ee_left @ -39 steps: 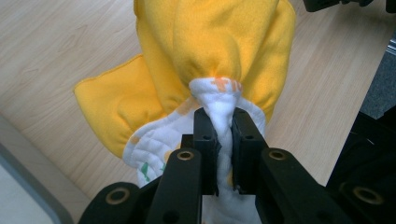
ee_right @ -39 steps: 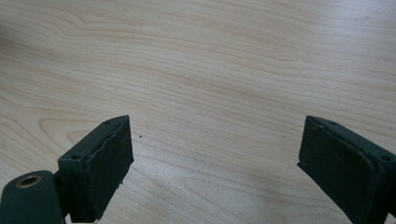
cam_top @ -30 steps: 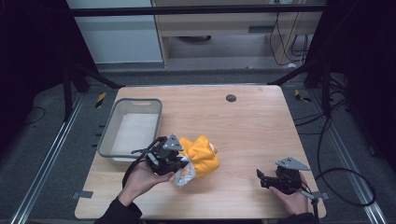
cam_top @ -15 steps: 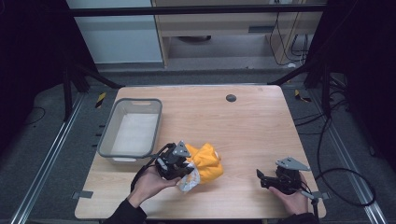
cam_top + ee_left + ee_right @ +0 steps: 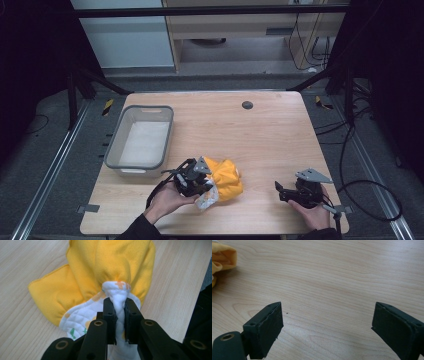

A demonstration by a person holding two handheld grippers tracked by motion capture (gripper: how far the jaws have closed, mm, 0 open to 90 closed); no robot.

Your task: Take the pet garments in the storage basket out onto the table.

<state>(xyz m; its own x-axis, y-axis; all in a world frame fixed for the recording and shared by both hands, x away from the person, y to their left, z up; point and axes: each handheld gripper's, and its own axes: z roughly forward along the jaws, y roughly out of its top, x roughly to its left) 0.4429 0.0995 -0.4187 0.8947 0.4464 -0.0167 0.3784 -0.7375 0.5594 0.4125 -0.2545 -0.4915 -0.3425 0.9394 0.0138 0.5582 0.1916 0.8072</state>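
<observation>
While left gripper (image 5: 117, 312) pinches yellow cloth's (image 5: 100, 270) white lining, right gripper (image 5: 324, 330) gapes wide

Over the last second the left gripper (image 5: 206, 184), its fingers (image 5: 110, 312) clamped on the white quilted edge of the yellow cloth (image 5: 225, 179), has travelled rightward and toward the near edge of the counter (image 5: 270, 135), away from the grey bin (image 5: 142, 137). The cloth has been dragged along with it and now lies bunched farther from the bin.
</observation>
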